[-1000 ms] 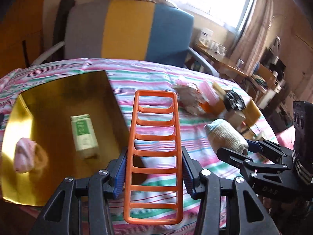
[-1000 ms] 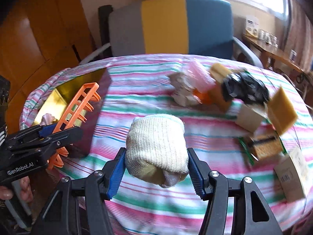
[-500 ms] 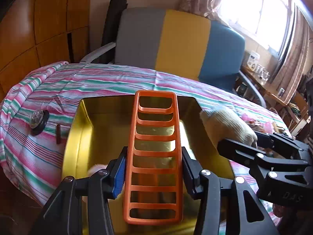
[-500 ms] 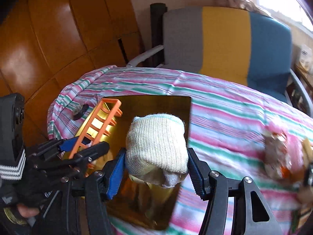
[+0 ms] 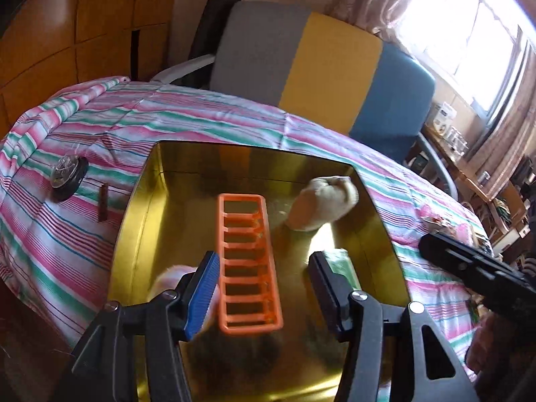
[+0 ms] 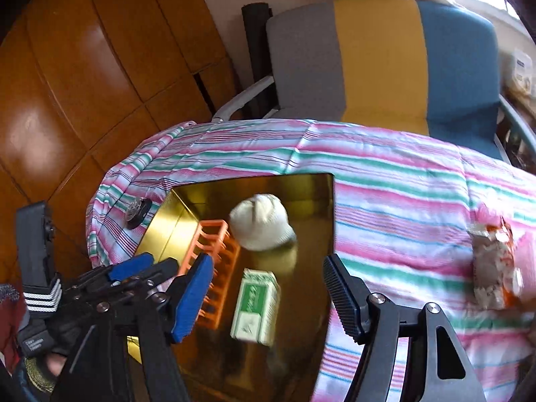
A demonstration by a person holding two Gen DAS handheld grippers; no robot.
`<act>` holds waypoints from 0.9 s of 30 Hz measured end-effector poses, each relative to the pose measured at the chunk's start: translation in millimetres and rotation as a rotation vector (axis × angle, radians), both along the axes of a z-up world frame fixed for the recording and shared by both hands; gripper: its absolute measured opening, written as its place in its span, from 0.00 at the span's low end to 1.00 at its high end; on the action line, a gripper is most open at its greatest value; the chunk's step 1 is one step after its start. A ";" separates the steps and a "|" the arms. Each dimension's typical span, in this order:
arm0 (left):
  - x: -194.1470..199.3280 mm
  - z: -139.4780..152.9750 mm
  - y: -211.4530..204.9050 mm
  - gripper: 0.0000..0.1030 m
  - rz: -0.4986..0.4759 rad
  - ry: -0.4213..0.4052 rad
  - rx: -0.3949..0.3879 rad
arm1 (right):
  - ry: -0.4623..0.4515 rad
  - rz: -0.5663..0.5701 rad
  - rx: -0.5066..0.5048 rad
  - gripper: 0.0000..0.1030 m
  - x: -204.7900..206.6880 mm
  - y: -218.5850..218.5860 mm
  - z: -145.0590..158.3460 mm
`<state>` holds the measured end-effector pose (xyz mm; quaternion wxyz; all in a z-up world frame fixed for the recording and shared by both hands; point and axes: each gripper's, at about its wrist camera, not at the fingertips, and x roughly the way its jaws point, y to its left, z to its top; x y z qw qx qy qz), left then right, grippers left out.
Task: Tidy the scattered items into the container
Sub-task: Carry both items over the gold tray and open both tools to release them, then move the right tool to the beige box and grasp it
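Box (image 5: 147, 207) mouth is open from above; rack (image 5: 248, 264), sock (image 5: 323, 206) and carton (image 6: 256, 305) crowd its floor, leaving bare room along the far wall; chair (image 5: 301, 63) blocks beyond

You're looking at a mirror-glossy gold metal tin (image 5: 140, 221) on a soft striped cotton tablecloth (image 5: 207, 124). In it lie a smooth orange plastic rack (image 5: 248, 261), a coarse cream knitted sock ball (image 6: 263, 222) and a matt green-and-white paper carton (image 6: 256, 306). Behind you see polished wood panelling (image 6: 83, 77).
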<state>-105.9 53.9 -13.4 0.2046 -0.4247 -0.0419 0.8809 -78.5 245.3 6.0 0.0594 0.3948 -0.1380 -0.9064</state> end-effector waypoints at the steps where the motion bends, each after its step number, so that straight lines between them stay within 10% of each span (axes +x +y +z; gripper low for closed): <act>1: 7.6 2.9 4.1 0.55 -0.023 0.009 0.011 | -0.004 -0.013 -0.006 0.67 8.4 6.0 -2.6; 14: 123.5 -11.9 133.6 0.55 -0.528 -0.039 -0.006 | -0.034 -0.391 -0.034 0.72 170.5 152.4 -21.0; 27: 155.3 -48.0 171.7 0.55 -0.610 -0.134 -0.113 | -0.046 -0.906 -0.114 0.80 315.3 345.1 -33.7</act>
